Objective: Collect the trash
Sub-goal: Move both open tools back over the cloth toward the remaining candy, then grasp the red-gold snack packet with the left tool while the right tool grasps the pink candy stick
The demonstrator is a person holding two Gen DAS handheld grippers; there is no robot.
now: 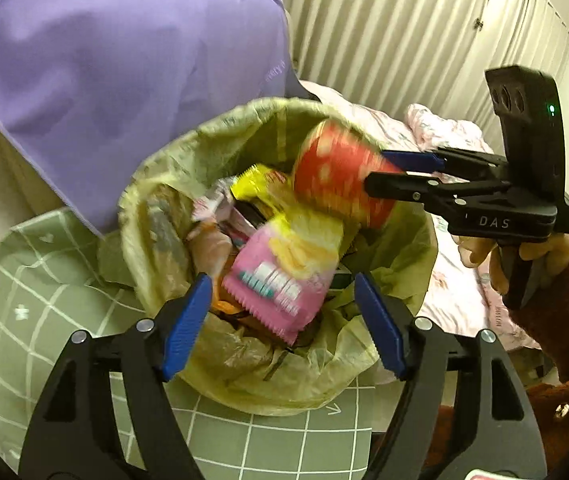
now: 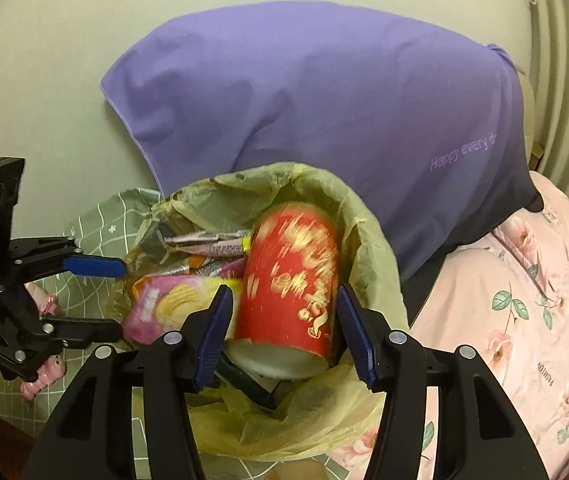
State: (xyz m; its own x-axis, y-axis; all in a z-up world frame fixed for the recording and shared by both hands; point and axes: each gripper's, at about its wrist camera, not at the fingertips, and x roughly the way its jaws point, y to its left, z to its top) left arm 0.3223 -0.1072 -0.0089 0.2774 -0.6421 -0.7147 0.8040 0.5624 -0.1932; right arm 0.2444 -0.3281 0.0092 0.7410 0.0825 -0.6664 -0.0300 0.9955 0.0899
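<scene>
A bin lined with a yellow bag (image 1: 244,376) (image 2: 308,420) holds several wrappers, with a pink and yellow chip packet (image 1: 284,272) (image 2: 164,304) on top. A red paper cup (image 1: 336,172) (image 2: 292,280), blurred, is over the bin between the fingers of my right gripper (image 2: 284,324) (image 1: 376,172); its jaws stand apart from the cup's sides, so it is open. My left gripper (image 1: 280,320) (image 2: 104,296) is open and empty just above the near rim, over the pink packet.
A purple pillow (image 1: 124,72) (image 2: 324,120) lies right behind the bin. A green checked cloth (image 1: 44,300) lies under and left of it. Pink floral bedding (image 2: 524,320) lies to the right, with a curtain (image 1: 404,32) behind. Small pink objects (image 2: 44,376) lie on the cloth.
</scene>
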